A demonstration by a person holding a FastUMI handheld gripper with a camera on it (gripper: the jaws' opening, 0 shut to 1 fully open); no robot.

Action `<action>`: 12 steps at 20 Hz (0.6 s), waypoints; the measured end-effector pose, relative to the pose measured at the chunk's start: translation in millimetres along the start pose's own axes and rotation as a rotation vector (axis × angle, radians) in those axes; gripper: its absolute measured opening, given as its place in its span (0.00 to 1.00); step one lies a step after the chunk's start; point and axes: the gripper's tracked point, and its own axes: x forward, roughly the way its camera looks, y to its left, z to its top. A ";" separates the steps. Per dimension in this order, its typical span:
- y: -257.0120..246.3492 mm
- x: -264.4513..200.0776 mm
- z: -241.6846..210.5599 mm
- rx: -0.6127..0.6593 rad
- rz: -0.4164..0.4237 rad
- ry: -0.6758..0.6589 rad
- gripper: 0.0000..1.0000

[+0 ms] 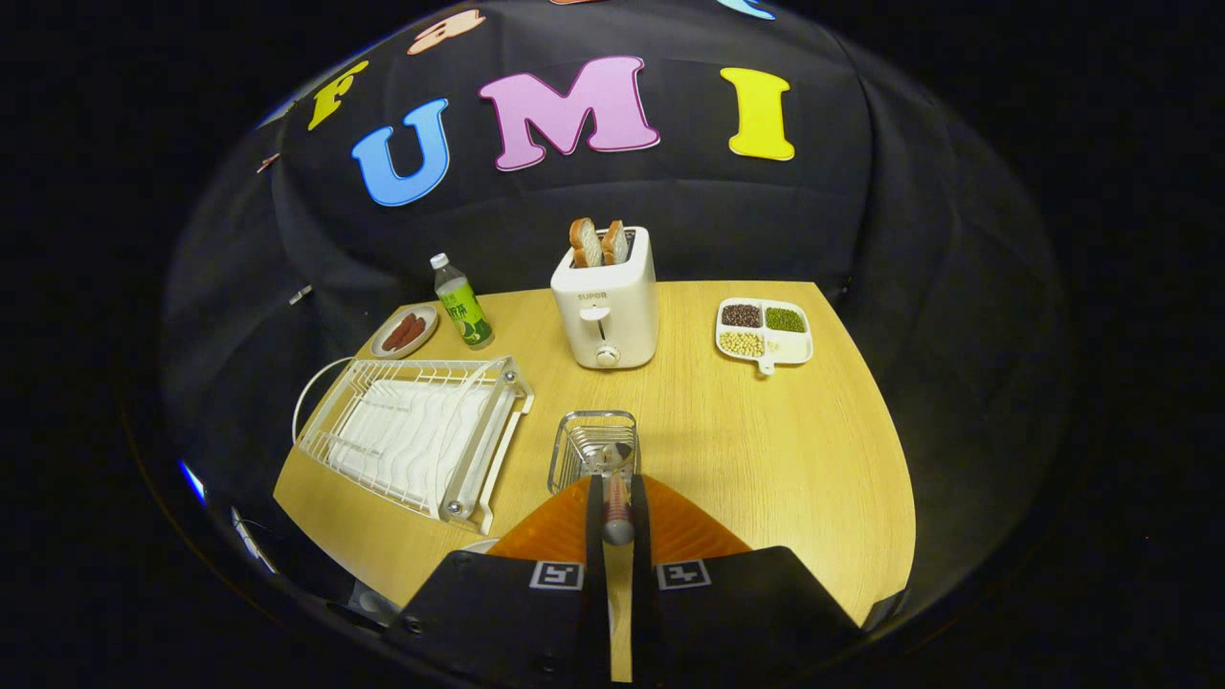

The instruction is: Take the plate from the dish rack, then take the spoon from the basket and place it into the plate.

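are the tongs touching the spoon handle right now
Touching. In the gripper view the tongs are closed on the spoon handle from both sides, no gap showing, its bowl end still in the wire basket.

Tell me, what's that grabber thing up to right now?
Hand-held gripper shut on spoon, just this side of wire basket. Plate's rim peeks beside the fingers. Dish rack off to the side. Nothing blocking.

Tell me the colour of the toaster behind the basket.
White toaster, clearest in the gripper view; the tongs grip the spoon.
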 end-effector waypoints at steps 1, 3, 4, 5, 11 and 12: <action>2.9 -10.5 2.1 -0.002 0.002 -0.014 0.13; 11.8 -31.7 2.7 -0.004 0.012 -0.034 0.13; 18.5 -41.5 1.4 -0.002 0.022 -0.039 0.13; 25.3 -51.1 -3.3 -0.005 0.033 -0.039 0.13; 62.6 -75.5 -75.4 -0.096 0.082 0.082 0.13; 67.5 -73.5 -91.4 -0.104 0.087 0.109 0.13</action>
